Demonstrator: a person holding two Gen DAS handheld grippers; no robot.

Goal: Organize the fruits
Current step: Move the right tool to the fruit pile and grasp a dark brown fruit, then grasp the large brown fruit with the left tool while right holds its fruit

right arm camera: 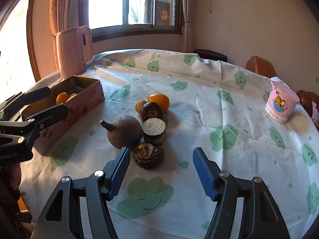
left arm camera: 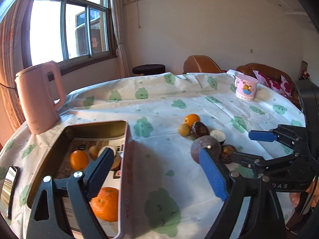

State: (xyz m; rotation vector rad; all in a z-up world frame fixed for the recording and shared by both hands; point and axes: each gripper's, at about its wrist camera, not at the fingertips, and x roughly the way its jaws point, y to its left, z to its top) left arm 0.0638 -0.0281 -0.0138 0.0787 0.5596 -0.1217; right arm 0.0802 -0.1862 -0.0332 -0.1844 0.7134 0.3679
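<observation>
A pink tin box (left arm camera: 125,159) (right arm camera: 87,97) lies on the table and holds a big orange (left arm camera: 105,203), a small orange (left arm camera: 78,159) (right arm camera: 62,97) and other small fruits. A cluster of loose fruit lies mid-table: an orange (right arm camera: 159,100) (left arm camera: 191,119), a small yellow fruit (right arm camera: 138,105), a large brown fruit with a stem (right arm camera: 123,131) (left arm camera: 205,147) and dark wrinkled fruits (right arm camera: 148,155). My left gripper (left arm camera: 157,159) (right arm camera: 47,101) is open and empty, spanning the box's right wall. My right gripper (right arm camera: 160,155) (left arm camera: 227,141) is open and empty, just before the nearest dark fruit.
A pink kettle (left arm camera: 37,97) (right arm camera: 73,49) stands behind the box. A pink cartoon mug (left arm camera: 246,87) (right arm camera: 281,103) stands at the far right. A phone (left arm camera: 10,187) lies at the left table edge. Chairs and a sofa stand behind the table.
</observation>
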